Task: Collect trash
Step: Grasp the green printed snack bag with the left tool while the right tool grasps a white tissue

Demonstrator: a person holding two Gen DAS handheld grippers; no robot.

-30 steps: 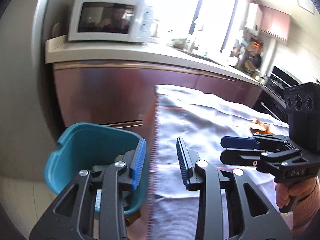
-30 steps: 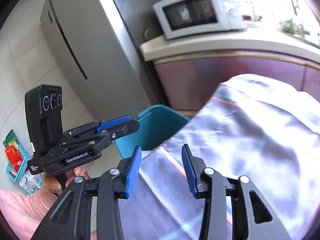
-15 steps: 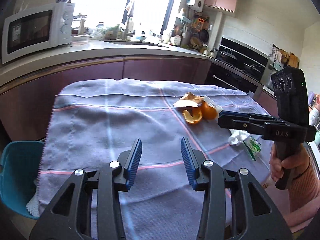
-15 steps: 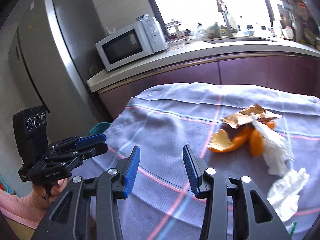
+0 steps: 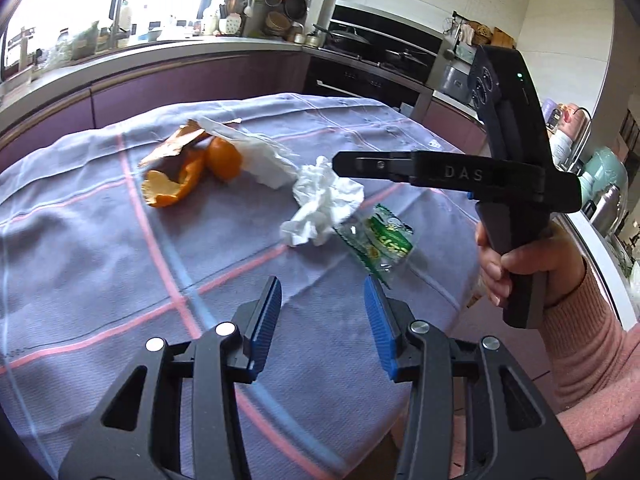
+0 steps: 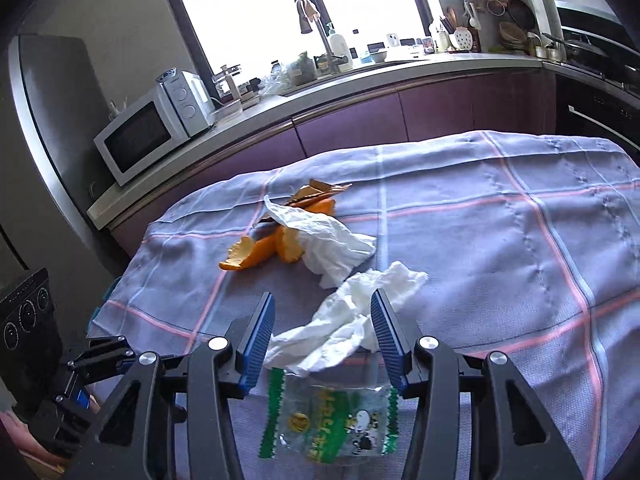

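Left gripper [image 5: 322, 320]: held partly open over bare tablecloth [image 5: 100, 260]; nothing is held; the jaws have just been opening.
Orange peel [image 5: 172, 184]: found leftmost in the litter, near the cloth's middle, under a torn brown wrapper [image 5: 176, 144]; judged light, curled and springy, best pinched across a raised edge.
Flat tissue [image 5: 260, 156]: draped against the peel; judged soft, best gathered at a fold.
Crumpled tissue [image 6: 352, 316]: seen beyond and between the pads, untouched; judged featherlight and compressible, graspable anywhere.
Clear green-printed wrapper [image 6: 332, 420]: lying nearest, below the jaws; judged thin, slippery, crackly.
Right gripper [image 6: 322, 338]: partly open, empty; the jaws have just been widening.
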